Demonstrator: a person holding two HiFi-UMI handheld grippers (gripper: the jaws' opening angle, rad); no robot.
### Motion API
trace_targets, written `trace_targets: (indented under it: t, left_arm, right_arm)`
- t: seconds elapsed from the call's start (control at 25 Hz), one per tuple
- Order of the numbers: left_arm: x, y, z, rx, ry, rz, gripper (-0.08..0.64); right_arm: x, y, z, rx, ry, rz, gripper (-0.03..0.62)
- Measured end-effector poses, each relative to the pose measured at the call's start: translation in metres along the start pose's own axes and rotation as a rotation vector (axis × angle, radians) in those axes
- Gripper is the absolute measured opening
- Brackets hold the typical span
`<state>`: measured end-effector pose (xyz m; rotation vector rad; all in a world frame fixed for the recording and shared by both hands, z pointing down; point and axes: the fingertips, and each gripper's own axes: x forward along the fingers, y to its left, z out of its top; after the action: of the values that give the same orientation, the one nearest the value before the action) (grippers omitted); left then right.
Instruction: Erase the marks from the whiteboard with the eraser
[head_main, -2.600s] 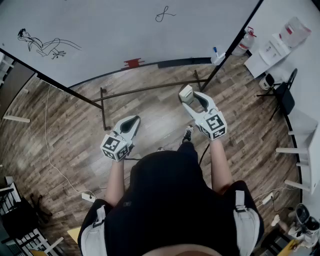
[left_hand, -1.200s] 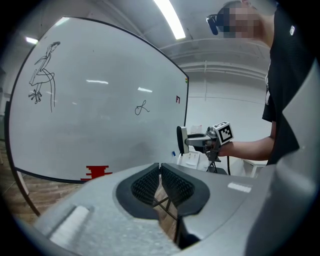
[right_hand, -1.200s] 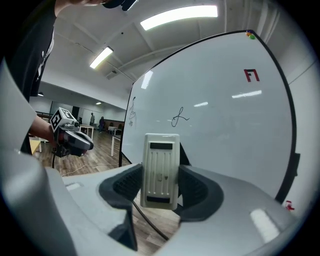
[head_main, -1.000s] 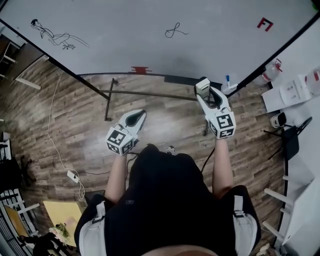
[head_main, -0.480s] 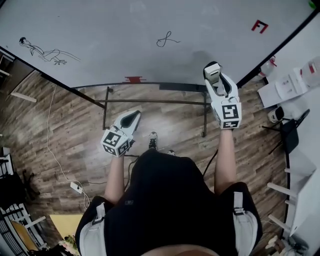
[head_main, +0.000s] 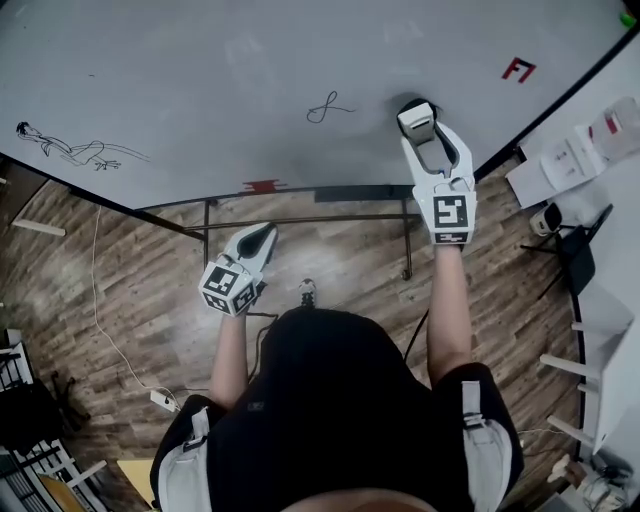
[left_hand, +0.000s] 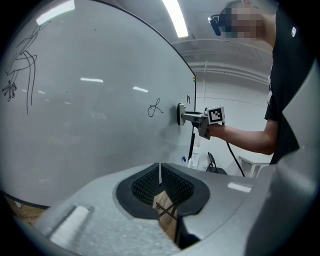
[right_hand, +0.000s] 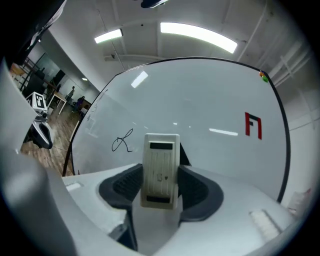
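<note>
The whiteboard (head_main: 200, 80) carries a black loop squiggle (head_main: 328, 107), a red mark (head_main: 517, 70) at the right and a black sketch (head_main: 65, 148) at the left. My right gripper (head_main: 421, 128) is shut on the white eraser (head_main: 415, 117), which is held up at the board, right of the squiggle. In the right gripper view the eraser (right_hand: 160, 170) stands upright between the jaws, with the squiggle (right_hand: 122, 141) left of it and the red mark (right_hand: 253, 125) right. My left gripper (head_main: 260, 234) hangs lower, below the board, shut and empty. The left gripper view shows the eraser (left_hand: 180, 114) against the board.
A black stand frame (head_main: 300, 220) and a tray rail with a red item (head_main: 263, 186) run under the board. White tables (head_main: 560, 165) and a black chair (head_main: 585, 265) stand at the right. A cable (head_main: 105, 335) lies on the wood floor.
The person has stepped closer to the board. My right gripper has lifted the eraser from over the floor up to the board, near the squiggle. The left gripper has stayed low.
</note>
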<state>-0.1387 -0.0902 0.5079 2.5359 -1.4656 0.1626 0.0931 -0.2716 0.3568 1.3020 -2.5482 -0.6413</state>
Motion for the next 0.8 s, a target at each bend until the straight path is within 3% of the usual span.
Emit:
trace_targets:
  t: [0.28, 0.8]
  left_arm:
    - [0.02, 0.033, -0.002, -0.009, 0.017, -0.042, 0.025]
    - [0.051, 0.056, -0.006, 0.001, 0.04, -0.156, 0.025]
  right_arm:
    - [0.025, -0.004, 0.047, -0.17, -0.049, -0.062, 0.227]
    - [0.04, 0.022, 0.059, -0.208, -0.03, -0.085, 0.225]
